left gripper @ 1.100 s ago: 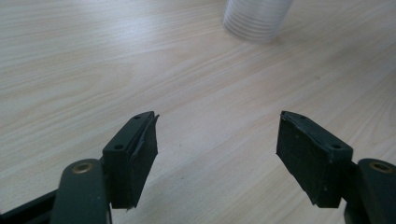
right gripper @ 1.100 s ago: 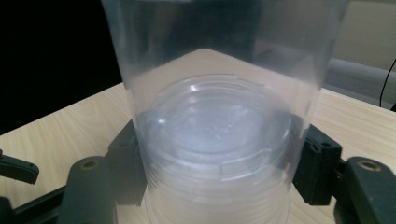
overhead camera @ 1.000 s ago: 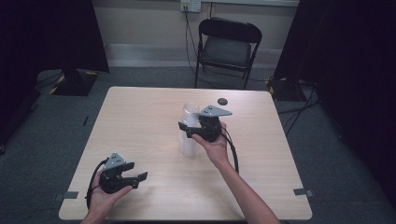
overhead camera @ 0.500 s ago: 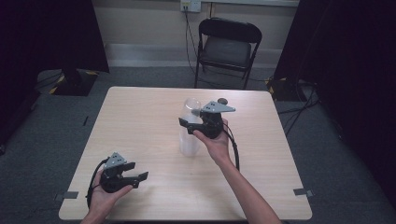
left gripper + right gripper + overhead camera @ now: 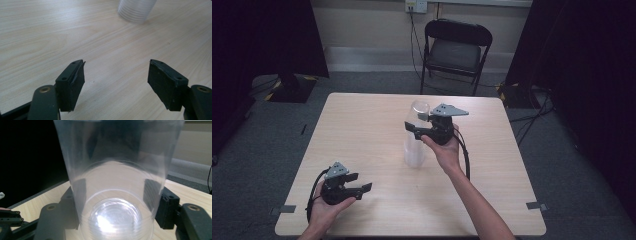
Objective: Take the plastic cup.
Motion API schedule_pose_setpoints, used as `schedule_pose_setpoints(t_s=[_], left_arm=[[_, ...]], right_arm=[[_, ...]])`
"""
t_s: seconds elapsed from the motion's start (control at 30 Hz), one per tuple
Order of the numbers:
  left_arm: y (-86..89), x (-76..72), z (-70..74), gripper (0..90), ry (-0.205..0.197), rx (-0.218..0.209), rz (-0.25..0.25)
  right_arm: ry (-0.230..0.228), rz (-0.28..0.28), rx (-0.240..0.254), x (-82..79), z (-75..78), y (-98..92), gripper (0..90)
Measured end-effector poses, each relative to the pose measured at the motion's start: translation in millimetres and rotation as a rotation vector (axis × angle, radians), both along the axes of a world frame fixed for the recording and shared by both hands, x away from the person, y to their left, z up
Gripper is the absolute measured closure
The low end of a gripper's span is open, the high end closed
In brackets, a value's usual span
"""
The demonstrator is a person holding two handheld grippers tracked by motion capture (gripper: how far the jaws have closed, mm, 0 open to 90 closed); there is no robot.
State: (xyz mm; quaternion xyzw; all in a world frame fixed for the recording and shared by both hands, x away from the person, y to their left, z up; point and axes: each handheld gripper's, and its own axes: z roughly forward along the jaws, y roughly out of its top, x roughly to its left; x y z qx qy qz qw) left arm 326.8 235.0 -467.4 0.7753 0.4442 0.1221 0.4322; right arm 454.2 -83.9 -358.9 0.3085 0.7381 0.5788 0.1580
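Observation:
A stack of clear plastic cups stands upright mid-table; its ribbed base shows in the left gripper view. My right gripper is shut on the top clear cup, raised above the stack. Its jaws have just been closing, and their pads press on both sides of that cup. My left gripper rests at the table's near left corner, apart from the cups. Its jaws stand open with only bare table between them, pads wide apart.
The wooden table has bare room to the left of and behind the cups. A black folding chair stands beyond the far edge. Dark curtains hang on both sides, and cables lie on the floor at the right.
My right gripper has risen a little with the top cup, whose rim now stands higher above the stack. The left gripper has stayed where it was.

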Motion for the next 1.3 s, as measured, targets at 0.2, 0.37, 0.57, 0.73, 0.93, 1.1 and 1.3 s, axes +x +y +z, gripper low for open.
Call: schedule_pose_setpoints(t_s=[0.2, 0.37, 0.57, 0.73, 0.93, 1.1, 1.3], left_arm=[[-0.1, 0.3, -0.1, 28.9, -0.003, -0.005, 0.002], [-1.9, -0.1, 0.2, 29.2, -0.02, 0.005, 0.004], [-2.8, 0.6, -0.8, 28.7, -0.024, 0.014, -0.012], [-0.5, 2.5, -1.7, 29.2, -0.015, 0.007, -0.014], [-1.2, 1.3, -1.1, 29.7, -0.013, -0.002, -0.021], [-2.2, 2.0, -0.6, 29.4, -0.014, -0.005, -0.027], [-2.4, 0.3, 1.8, 28.8, -0.029, -0.003, -0.023]], right_arm=[[-0.004, -0.004, 0.016, -1.8, 5.9, -4.2, 35.1], [-0.014, -0.015, 0.03, -2.7, 12.3, -7.6, 35.0], [-0.02, -0.02, 0.022, -6.4, 16.6, -8.9, 35.0], [-0.003, -0.028, 0.036, -10.0, 20.8, -14.2, 35.0], [0.009, -0.047, 0.051, -14.6, 21.7, -22.1, 35.1], [0.042, -0.065, 0.084, -20.6, 20.1, -35.7, 35.1], [0.07, -0.075, 0.113, -25.6, 20.1, -50.7, 35.2]])
